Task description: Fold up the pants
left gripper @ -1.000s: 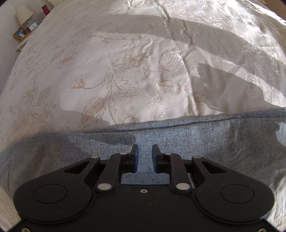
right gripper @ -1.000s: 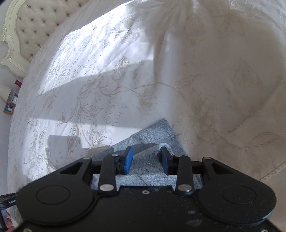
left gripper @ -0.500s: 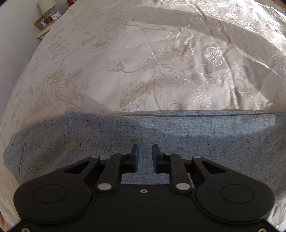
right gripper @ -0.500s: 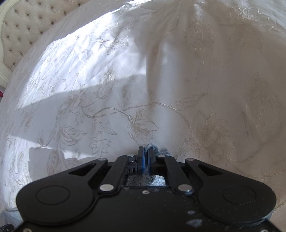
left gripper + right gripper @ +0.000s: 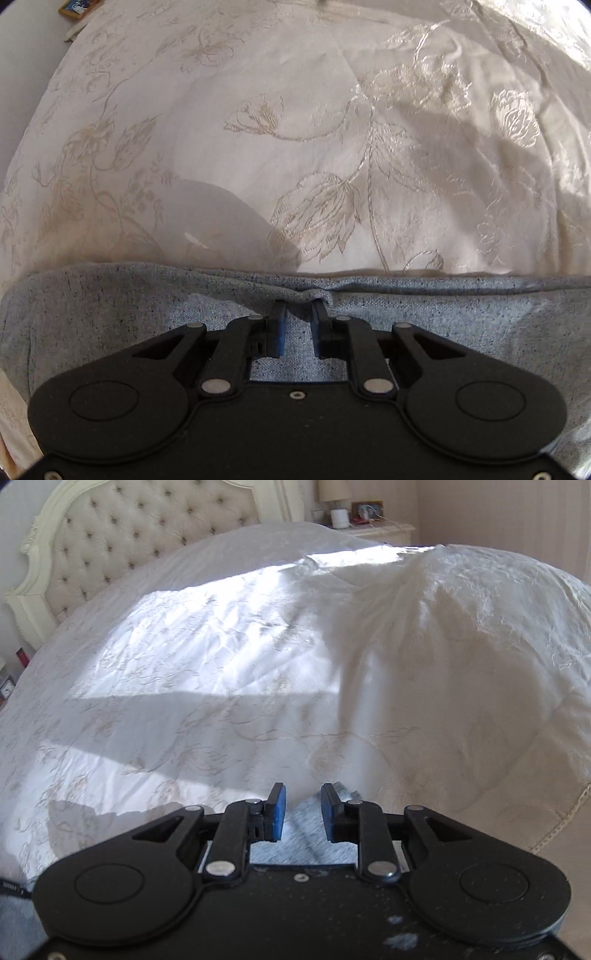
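Pants: the grey flecked pants (image 5: 424, 325) lay flat along the near side of the bed, their far edge running straight across my left view, with a small pucker of cloth raised right at my fingertips.

Left gripper: my left gripper (image 5: 298, 325) sat low on that far edge, jaws a narrow gap apart, the bunched ridge of fabric rising between the blue pads. Whether the pads actually bit the cloth, I could not tell.

Right gripper: my right gripper (image 5: 303, 814) stood part open with nothing held; only a blurred grey corner of the pants (image 5: 306, 830) showed between and below the fingers.

Bedspread: the cream embroidered bedspread (image 5: 332, 155) lay directly under the pants, soft and glossy, with a big rumpled hump (image 5: 461, 646) over on the right.

Risk, thin bite: if the left jaws closed on that little pucker alone, I judged only the top layer would lift and the fold would come out skewed.

Risk, snagging: pads pressed that low could have pinched the bedspread along with the cloth and dragged it up.

Risk, lopsided lift: with my right side empty, lifting on the left alone would likely have twisted the leg rather than folding it square.

Surroundings: a tufted headboard (image 5: 122, 531) and a bedside table (image 5: 380, 530) stood well apart from the work.
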Demonstrator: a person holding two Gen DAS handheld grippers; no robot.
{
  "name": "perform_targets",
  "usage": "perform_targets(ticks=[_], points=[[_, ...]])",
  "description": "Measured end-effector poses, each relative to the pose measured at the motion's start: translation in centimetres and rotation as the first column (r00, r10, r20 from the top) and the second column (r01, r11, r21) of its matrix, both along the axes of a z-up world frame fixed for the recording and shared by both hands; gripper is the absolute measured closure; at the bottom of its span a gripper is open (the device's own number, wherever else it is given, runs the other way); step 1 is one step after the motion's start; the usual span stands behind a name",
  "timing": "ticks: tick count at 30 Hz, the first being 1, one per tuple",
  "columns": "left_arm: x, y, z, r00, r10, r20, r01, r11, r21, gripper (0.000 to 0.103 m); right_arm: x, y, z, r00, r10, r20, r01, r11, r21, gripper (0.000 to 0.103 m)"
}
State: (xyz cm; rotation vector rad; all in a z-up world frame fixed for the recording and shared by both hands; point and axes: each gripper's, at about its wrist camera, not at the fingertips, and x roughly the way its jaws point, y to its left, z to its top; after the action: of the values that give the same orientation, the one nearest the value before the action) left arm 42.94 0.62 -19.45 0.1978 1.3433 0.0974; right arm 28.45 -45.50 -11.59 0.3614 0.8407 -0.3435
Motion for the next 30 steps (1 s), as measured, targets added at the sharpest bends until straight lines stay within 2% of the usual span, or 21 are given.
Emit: perform_targets(ticks=[4,8,13,15,17,20,24,30], points=[[-2.6,1.2,3.0,0.999,-0.042,0.021,0.043,0.999,-0.020,0.076,-2.7,5.5,1.1,0.988,0.151,-0.007,-0.151,0.988,0.030,0.077],[-6.6,2.7,4.9,0.992,-0.118,0.037,0.118,0.993,0.013,0.076,-5.0,11.3,0.4,0.963,0.269,-0.027,-0.263,0.957,0.125,0.077],[-11.0,6.7,4.8,0.984,-0.179,0.016,0.178,0.982,0.060,0.076,-7.6,20.4,-0.3,0.904,0.424,-0.058,-0.400,0.885,0.236,0.077],[-11.8,8.5,3.9,0.980,-0.199,-0.004,0.198,0.975,0.104,0.076,-8.7,24.8,-0.5,0.868,0.493,-0.067,-0.460,0.846,0.269,0.077],[-11.5,10.5,2.5,0.980,-0.199,-0.024,0.200,0.969,0.147,0.076,-9.6,29.4,-0.6,0.826,0.561,-0.064,-0.523,0.803,0.286,0.077],[-9.7,13.2,0.6,0.985,-0.166,-0.044,0.171,0.970,0.173,0.075,-10.0,35.2,-0.8,0.782,0.621,-0.057,-0.576,0.755,0.314,0.077],[-7.1,15.2,-0.3,0.987,-0.142,-0.070,0.149,0.983,0.103,0.075,-9.6,40.5,-1.3,0.756,0.652,-0.054,-0.600,0.723,0.342,0.075],[-4.6,14.8,-0.8,0.969,-0.234,-0.077,0.240,0.967,0.085,0.076,-8.9,47.3,-2.1,0.726,0.686,-0.050,-0.632,0.693,0.347,0.072]])
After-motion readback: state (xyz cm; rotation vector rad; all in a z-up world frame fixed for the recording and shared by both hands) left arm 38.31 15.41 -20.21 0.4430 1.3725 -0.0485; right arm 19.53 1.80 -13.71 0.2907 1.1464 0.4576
